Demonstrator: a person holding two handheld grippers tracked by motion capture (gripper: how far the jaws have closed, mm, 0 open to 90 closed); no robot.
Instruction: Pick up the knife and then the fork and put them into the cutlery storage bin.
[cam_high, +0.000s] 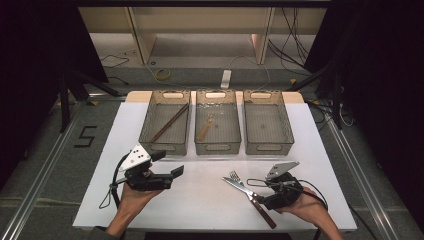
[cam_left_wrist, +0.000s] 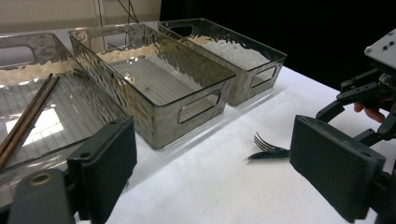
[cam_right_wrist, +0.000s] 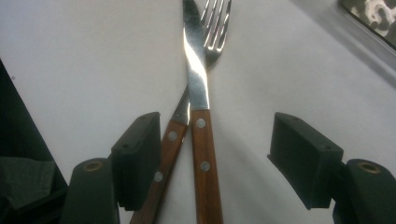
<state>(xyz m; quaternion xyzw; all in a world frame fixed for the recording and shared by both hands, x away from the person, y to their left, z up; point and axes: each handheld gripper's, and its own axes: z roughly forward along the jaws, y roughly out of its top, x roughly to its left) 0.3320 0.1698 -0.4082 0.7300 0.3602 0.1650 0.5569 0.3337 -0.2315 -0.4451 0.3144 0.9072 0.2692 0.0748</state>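
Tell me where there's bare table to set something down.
Free: the white strip between the left gripper and the fork, below the middle bin. Crowded: around the right gripper, over the knife and fork.

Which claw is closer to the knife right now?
Right. The right claw is open with the knife handle between its jaws, beside the fork. The left claw is off to the knife's left, open and holding nothing.
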